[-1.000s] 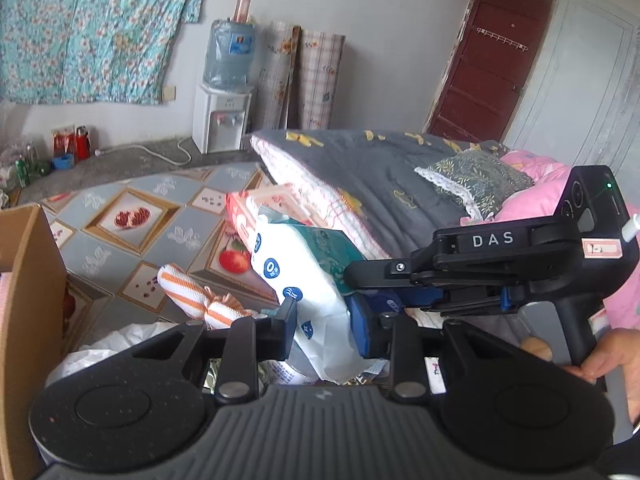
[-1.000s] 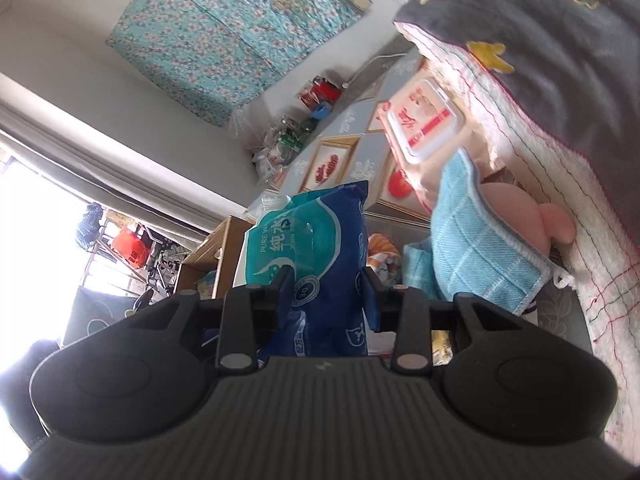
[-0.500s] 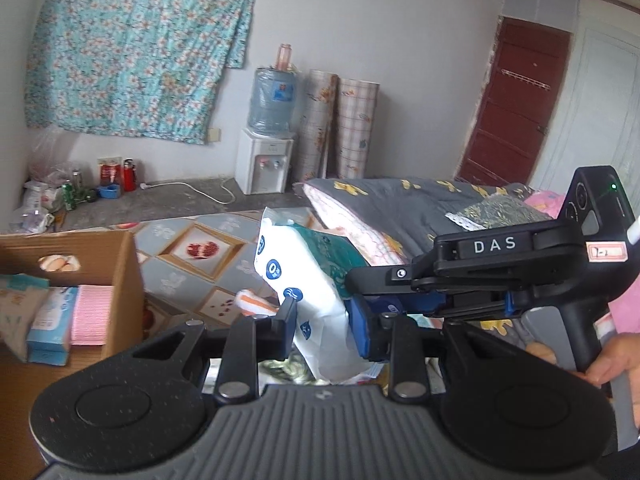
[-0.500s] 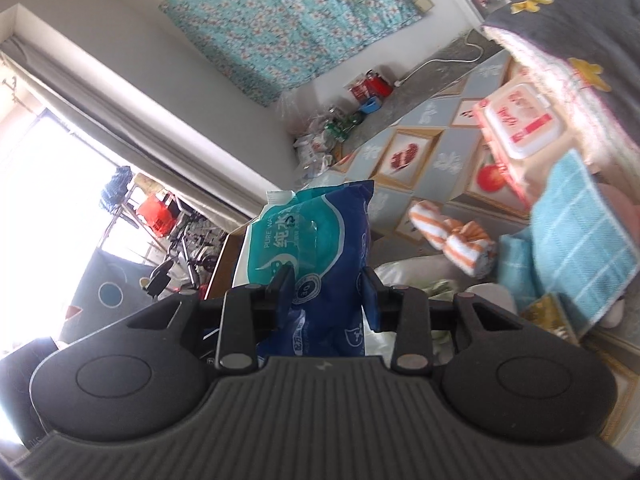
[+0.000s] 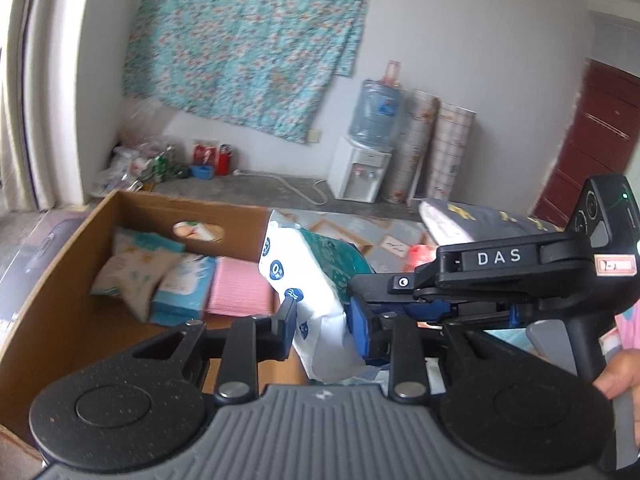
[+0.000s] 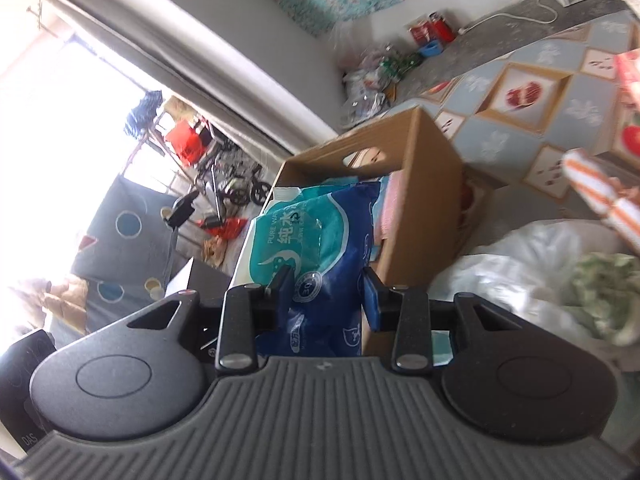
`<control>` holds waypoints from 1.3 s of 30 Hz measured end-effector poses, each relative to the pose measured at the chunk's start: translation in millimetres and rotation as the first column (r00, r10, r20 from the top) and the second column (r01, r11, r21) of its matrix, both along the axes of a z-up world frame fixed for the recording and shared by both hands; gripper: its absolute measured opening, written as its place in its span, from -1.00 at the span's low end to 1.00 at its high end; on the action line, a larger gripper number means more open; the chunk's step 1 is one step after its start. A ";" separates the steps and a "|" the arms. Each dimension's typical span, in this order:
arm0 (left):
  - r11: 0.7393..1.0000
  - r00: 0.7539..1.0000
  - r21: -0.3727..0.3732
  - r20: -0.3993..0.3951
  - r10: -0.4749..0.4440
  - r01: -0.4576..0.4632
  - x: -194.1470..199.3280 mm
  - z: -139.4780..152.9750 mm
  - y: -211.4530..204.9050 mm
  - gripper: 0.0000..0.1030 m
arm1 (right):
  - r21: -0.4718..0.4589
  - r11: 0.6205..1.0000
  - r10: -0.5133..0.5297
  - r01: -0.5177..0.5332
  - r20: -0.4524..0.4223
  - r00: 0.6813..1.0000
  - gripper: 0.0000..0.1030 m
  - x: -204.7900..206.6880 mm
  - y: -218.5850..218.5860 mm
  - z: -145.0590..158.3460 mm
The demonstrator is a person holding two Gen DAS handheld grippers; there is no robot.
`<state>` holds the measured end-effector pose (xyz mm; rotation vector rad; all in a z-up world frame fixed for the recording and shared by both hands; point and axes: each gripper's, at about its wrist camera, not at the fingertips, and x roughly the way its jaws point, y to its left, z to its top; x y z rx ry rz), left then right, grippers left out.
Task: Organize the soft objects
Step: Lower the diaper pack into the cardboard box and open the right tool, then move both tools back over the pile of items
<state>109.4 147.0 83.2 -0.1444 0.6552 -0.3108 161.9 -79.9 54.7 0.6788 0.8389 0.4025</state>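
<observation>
A soft pack of wet wipes point(image 5: 296, 276), white on one side and blue and teal on the other point(image 6: 320, 240), hangs in the air. My left gripper point(image 5: 322, 312) is shut on its lower part. My right gripper point(image 6: 326, 280) is shut on the same pack from the right, and its black handle point(image 5: 592, 280) crosses the left wrist view. Just beyond and left of the pack stands an open cardboard box point(image 5: 180, 204), also in the right wrist view point(image 6: 432, 184). Inside lie a beige pack point(image 5: 132, 276), a light blue pack point(image 5: 184, 284) and a pink cloth point(image 5: 236, 288).
An orange-striped towel point(image 6: 600, 196), a white plastic bag point(image 6: 520, 264) and a green cloth point(image 6: 604, 284) lie right of the box. A bed with a grey quilt point(image 5: 480, 220) is behind. A water dispenser point(image 5: 364, 168) stands at the wall. A hand point(image 5: 620, 376) holds the right gripper.
Both grippers have swung left with the wipes pack, away from the bed and the pile. The cardboard box has come into full view right behind the pack.
</observation>
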 end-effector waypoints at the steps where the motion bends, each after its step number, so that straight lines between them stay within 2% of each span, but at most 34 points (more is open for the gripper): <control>1: 1.000 1.000 -0.009 -0.015 0.010 -0.010 5.1 -3.6 9.7 -0.42 | -0.012 1.000 0.010 -0.010 -0.007 1.000 -0.33 6.9 11.0 -1.8; 6: 0.998 0.993 -0.055 -0.112 0.035 -0.042 38.7 -29.6 52.6 -0.42 | -0.084 0.996 0.035 -0.038 -0.042 0.999 -0.32 35.1 52.0 -15.9; 11: 0.995 0.975 -0.094 -0.223 0.000 -0.022 73.9 -63.3 76.6 -0.43 | -0.187 0.979 0.062 -0.076 -0.078 0.995 -0.30 45.9 73.3 -27.2; 13: 0.996 0.957 -0.089 -0.288 -0.010 -0.017 89.8 -80.8 79.8 -0.52 | -0.178 0.979 0.083 -0.095 -0.074 0.994 -0.30 46.9 70.9 -31.0; 17: 0.996 0.905 -0.079 -0.425 -0.003 -0.034 115.0 -114.6 79.5 -0.57 | -0.192 0.977 0.086 -0.093 -0.043 0.995 -0.31 48.4 61.1 -26.5; 19: 0.998 0.902 -0.061 -0.433 0.005 -0.035 117.6 -119.4 76.7 -0.56 | -0.176 0.980 0.087 -0.091 -0.030 0.996 -0.31 49.6 55.0 -23.9; 21: 0.998 0.898 -0.052 -0.441 0.006 -0.032 118.2 -119.5 74.7 -0.49 | -0.165 0.983 0.078 -0.080 -0.017 0.997 -0.31 49.3 46.8 -19.8; 22: 0.999 0.891 -0.040 -0.453 0.008 -0.029 118.1 -119.7 73.5 -0.40 | -0.156 0.985 0.075 -0.076 -0.011 0.997 -0.31 48.5 41.9 -18.4; 26: 1.000 0.857 0.018 -0.515 -0.005 0.017 118.3 -123.5 68.4 0.01 | -0.128 0.990 0.066 -0.065 -0.001 0.998 -0.31 41.6 25.3 -15.9; 28: 0.999 0.825 0.017 -0.566 -0.015 0.029 120.8 -132.7 66.3 0.04 | -0.110 0.992 0.066 -0.066 0.001 0.998 -0.31 38.5 19.1 -18.1; 29: 0.999 0.798 0.006 -0.602 -0.025 0.035 123.6 -139.6 64.0 -0.01 | -0.099 0.993 0.062 -0.062 -0.003 0.998 -0.31 36.8 15.8 -19.7; 31: 0.998 0.757 -0.056 -0.651 -0.061 0.032 127.8 -151.3 61.5 0.02 | -0.075 0.996 0.054 -0.055 -0.012 0.998 -0.31 35.4 10.7 -23.6; 32: 0.998 0.756 -0.060 -0.652 -0.058 0.024 128.9 -152.8 60.1 0.02 | -0.066 0.996 0.051 -0.052 -0.013 0.999 -0.31 35.0 8.1 -25.4; 39: 0.999 0.799 -0.026 -0.601 0.013 -0.036 136.7 -148.9 55.1 -0.18 | -0.054 0.998 0.044 -0.045 -0.012 0.999 -0.31 33.2 -2.5 -31.0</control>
